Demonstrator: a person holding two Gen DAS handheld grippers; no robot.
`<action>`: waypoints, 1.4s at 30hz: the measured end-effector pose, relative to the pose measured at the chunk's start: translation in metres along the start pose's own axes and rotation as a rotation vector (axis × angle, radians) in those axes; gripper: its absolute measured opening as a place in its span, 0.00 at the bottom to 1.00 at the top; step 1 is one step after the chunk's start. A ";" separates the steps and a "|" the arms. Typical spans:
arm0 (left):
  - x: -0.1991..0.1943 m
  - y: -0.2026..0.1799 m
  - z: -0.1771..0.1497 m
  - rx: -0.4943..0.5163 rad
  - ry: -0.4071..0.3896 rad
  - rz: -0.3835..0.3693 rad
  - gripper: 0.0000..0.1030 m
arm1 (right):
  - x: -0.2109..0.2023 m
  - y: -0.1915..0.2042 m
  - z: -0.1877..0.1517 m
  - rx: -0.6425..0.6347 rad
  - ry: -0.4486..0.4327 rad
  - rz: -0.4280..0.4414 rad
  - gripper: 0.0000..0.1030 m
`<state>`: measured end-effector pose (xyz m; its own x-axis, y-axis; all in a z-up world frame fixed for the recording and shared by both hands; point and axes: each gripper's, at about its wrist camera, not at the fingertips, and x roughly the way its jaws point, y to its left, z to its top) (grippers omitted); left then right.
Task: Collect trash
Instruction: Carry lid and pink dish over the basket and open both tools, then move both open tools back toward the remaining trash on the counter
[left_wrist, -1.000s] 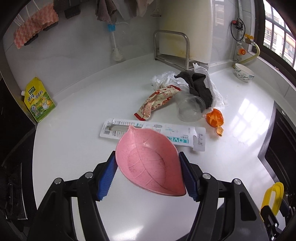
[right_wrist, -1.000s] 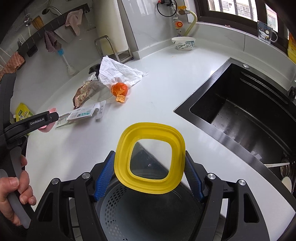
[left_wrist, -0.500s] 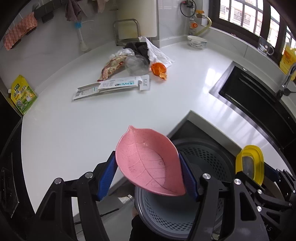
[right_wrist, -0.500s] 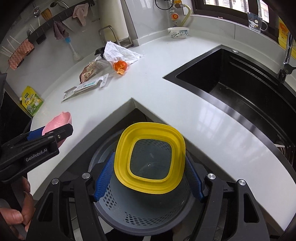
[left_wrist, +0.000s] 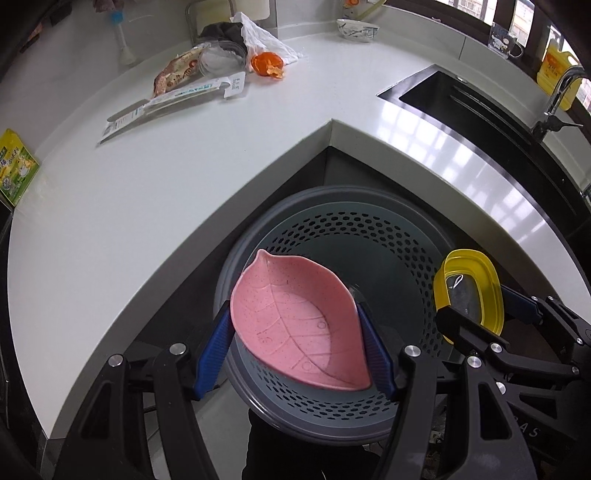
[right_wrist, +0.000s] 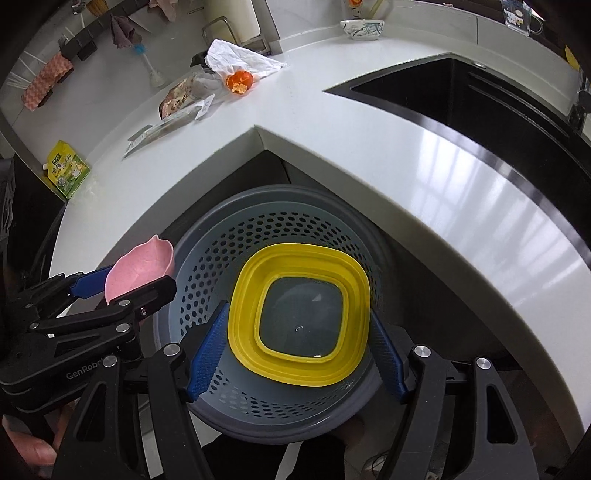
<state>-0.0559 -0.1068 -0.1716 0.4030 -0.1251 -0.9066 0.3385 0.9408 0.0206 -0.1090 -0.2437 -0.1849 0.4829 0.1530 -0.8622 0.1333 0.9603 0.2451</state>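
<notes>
- Both grippers had swung off the white counter (left_wrist: 155, 206) to hang over the grey perforated plastic bin (left_wrist: 369, 236) below its inner corner.
- Left gripper (left_wrist: 301, 334) clamped a pink leaf-shaped dish (left_wrist: 295, 325); right gripper (right_wrist: 297, 325) clamped a yellow-rimmed square lid (right_wrist: 299, 314).
- Bin looked empty; wrappers (left_wrist: 177, 74) and orange peel (left_wrist: 266, 64) lay at the counter's far edge.
- Risk: releasing would likely bin reusable kitchenware.
</notes>
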 end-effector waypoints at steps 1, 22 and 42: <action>0.005 0.000 -0.001 0.000 0.007 0.002 0.62 | 0.006 -0.002 -0.001 0.003 0.013 0.002 0.67; 0.017 0.017 -0.005 -0.049 0.045 0.034 0.76 | 0.035 -0.012 -0.003 0.020 0.088 -0.012 0.69; -0.010 0.029 0.000 -0.100 0.013 0.040 0.79 | 0.014 -0.011 0.001 0.020 0.070 -0.013 0.75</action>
<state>-0.0501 -0.0780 -0.1620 0.4032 -0.0832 -0.9113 0.2350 0.9719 0.0152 -0.1031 -0.2526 -0.1992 0.4193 0.1571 -0.8942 0.1569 0.9576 0.2417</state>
